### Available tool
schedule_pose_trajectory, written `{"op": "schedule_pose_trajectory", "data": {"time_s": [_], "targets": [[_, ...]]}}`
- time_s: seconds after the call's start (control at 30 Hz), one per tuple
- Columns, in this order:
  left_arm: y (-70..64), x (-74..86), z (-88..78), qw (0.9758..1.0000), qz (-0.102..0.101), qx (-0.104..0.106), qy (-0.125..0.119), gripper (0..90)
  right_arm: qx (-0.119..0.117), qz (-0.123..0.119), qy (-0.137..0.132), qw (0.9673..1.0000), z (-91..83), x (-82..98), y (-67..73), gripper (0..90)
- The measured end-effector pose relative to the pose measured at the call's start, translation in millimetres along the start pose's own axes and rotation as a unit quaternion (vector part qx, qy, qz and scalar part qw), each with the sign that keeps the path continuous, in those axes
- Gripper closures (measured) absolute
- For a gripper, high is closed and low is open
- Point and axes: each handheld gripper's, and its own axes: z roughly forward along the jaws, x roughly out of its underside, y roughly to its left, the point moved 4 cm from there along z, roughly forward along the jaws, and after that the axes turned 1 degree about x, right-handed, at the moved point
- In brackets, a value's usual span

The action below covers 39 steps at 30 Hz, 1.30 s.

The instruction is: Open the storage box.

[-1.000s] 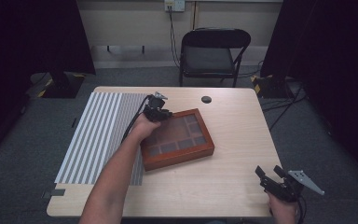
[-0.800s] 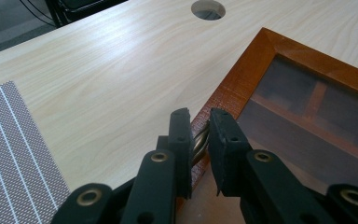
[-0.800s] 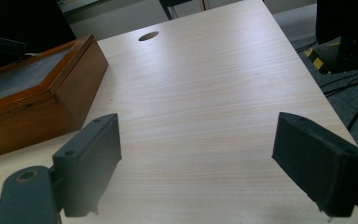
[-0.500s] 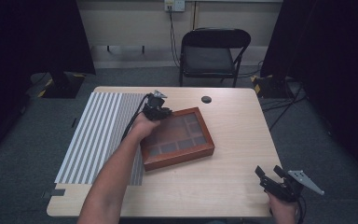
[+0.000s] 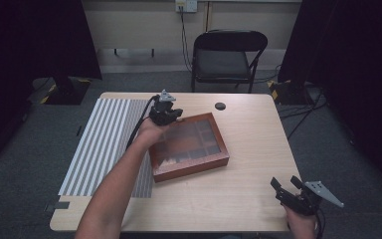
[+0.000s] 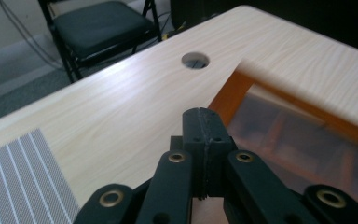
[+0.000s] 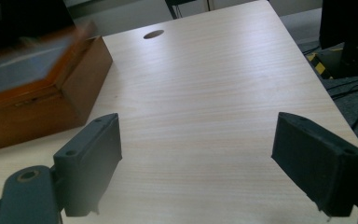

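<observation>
Pressed flat against each other, the two black jaws of the left gripper (image 6: 204, 154) have just been closing and now meet with nothing between them. They hang just above the far left corner of the wooden box (image 6: 307, 140), whose orange-brown frame and glass lid run off to the right in the left gripper view. Seen from the high view, the left gripper (image 5: 165, 112) sits at that same far left corner of the box (image 5: 189, 149), with the person's forearm reaching in from the near left edge. Whether any part of the gripper touches the frame cannot be told.

Dark compartments show through the glass lid, and the box lies near the middle of the table (image 5: 238, 194), turned a little askew to its edges. Its left side rests beside the striped mat (image 5: 104, 139) that covers the left part of the tabletop. A round cable hole (image 5: 220, 106) lies in the tabletop beyond the box, near the far edge.

Spread wide, the jaws of the right gripper (image 7: 196, 172) hold nothing; bare tabletop lies between them. That gripper (image 5: 298, 194) hovers at the near right corner of the table, well apart from the box (image 7: 32, 93).

A black folding chair (image 5: 226, 57) stands on the floor past the far edge.
</observation>
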Motion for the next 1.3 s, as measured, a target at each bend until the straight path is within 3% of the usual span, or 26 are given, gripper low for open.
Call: {"op": "schedule_pose_trajectory", "data": {"time_s": [0.07, 0.23, 0.37, 0.4, 0.5, 0.93, 1.07, 1.17, 1.3], "targets": [[-1.7, 0.2, 1.1, 1.0, 0.007, -0.002, 0.003, 90.0, 0.003, -0.003, -0.004, 1.0, 1.6, -2.0, 2.7, 14.7], [11.4, 8.5, 5.6, 0.9997, -0.01, -0.013, 0.02, 85.2, -0.005, -0.017, -0.001, 0.9998, 2.7, -1.0, 9.0, 14.8], [18.8, 19.9, 21.2, 0.9976, -0.028, -0.028, 0.058, 59.3, -0.005, -0.014, -0.003, 0.9999, 3.8, -1.0, 7.4, 15.2], [19.4, 22.1, 24.4, 0.997, -0.03, -0.022, 0.068, 56.2, -0.005, -0.016, -0.002, 0.9999, 4.1, -0.5, 7.2, 15.2], [17.3, 26.7, 32.2, 0.996, -0.007, -0.024, 0.085, 57.6, -0.006, -0.016, 0.002, 0.9999, 5.0, 0.7, 6.8, 15.1], [13.3, 30.3, 42.3, 0.995, -0.002, -0.008, 0.099, 76.2, -0.009, -0.008, -0.002, 0.9999, 3.9, 0.2, 4.1, 15.6], [14.2, 30.4, 42.1, 0.9952, -0.008, -0.006, 0.097, 76.9, -0.009, -0.009, -0.002, 0.9999, 3.5, 0.4, 3.7, 15.8], [13.1, 29.9, 41.5, 0.9949, 0.005, -0.009, 0.101, 77.7, -0.01, -0.007, 0.0, 0.9999, 3.5, 0.5, 3.3, 15.8], [12.8, 29.3, 41.4, 0.9946, 0.005, -0.009, 0.103, 78.1, -0.008, -0.002, 0.0, 1.0, 3.2, 0.8, 2.2, 15.8]]}}
